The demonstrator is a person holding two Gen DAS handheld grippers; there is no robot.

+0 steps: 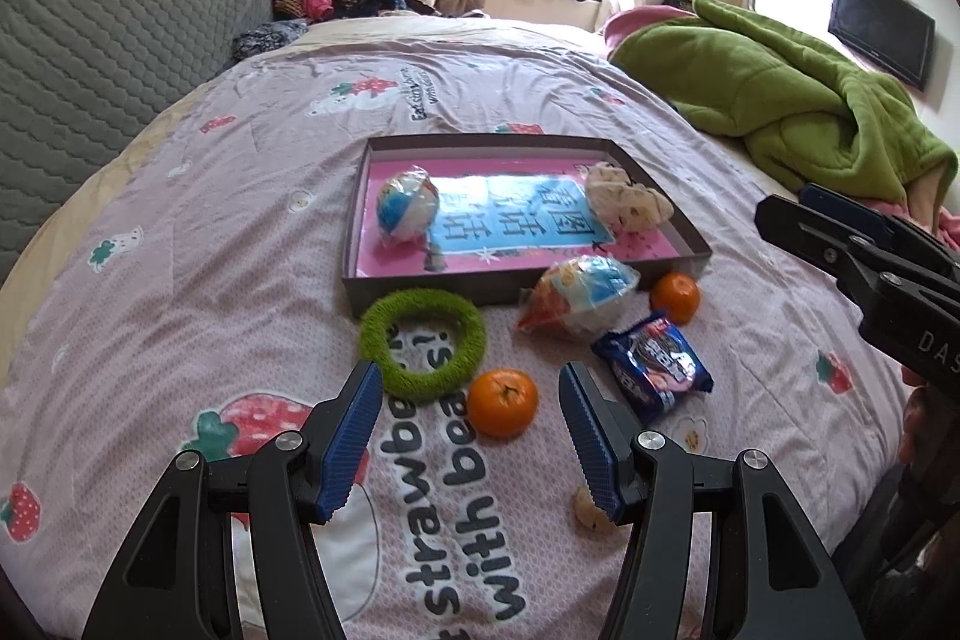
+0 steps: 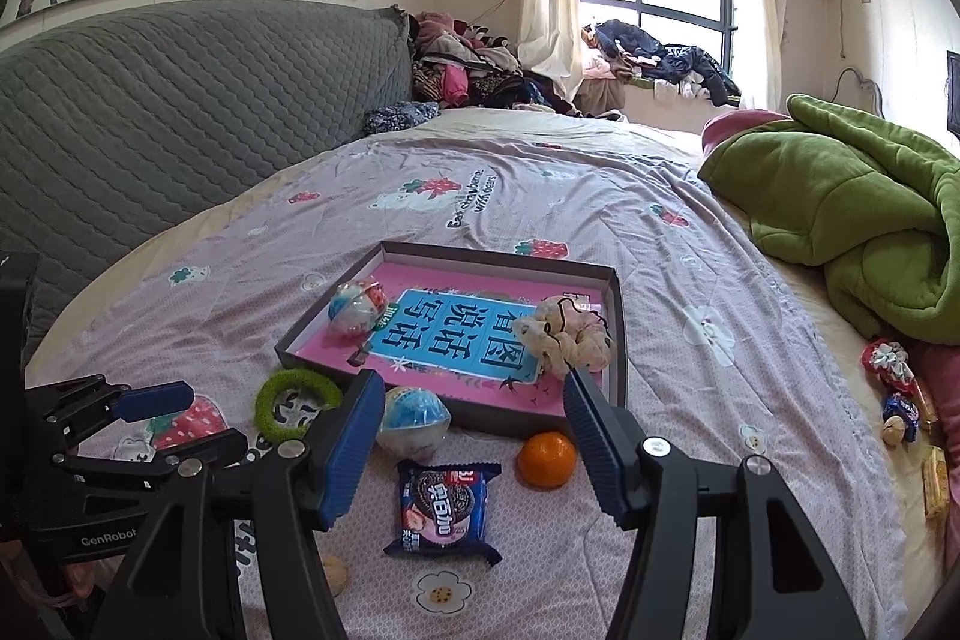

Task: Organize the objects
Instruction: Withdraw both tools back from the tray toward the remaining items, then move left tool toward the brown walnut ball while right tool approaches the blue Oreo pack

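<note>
Orange [image 1: 501, 402] sits on the bedspread [image 1: 180, 232] dead ahead of my left gripper [image 1: 471, 436], just past the fingertips and between the lines of the two blue pads, so I judge a straight push forward and down would bracket it; being round, it has no long axis to line up on. My left jaws stand wide apart with nothing between them. The green ring [image 1: 423, 343] lies just left of the orange, almost touching it, and could catch the left pad. The cookie pack [image 2: 444, 505] lies flat in front of my right gripper [image 2: 474, 439], its long axis running away from me, roughly along the fingers; those jaws are also wide and empty. A second orange [image 2: 546, 459] rests beside the right finger, against the near wall of the tray [image 1: 354, 292]. A wrapped ball [image 1: 579, 292] leans on that same wall, between the two hands. Inside the tray already: another wrapped ball [image 1: 407, 208] and a scrunchie [image 1: 627, 199]. A small tan piece [image 1: 591, 511] lies near my left gripper's right finger; I cannot tell what it is.
</note>
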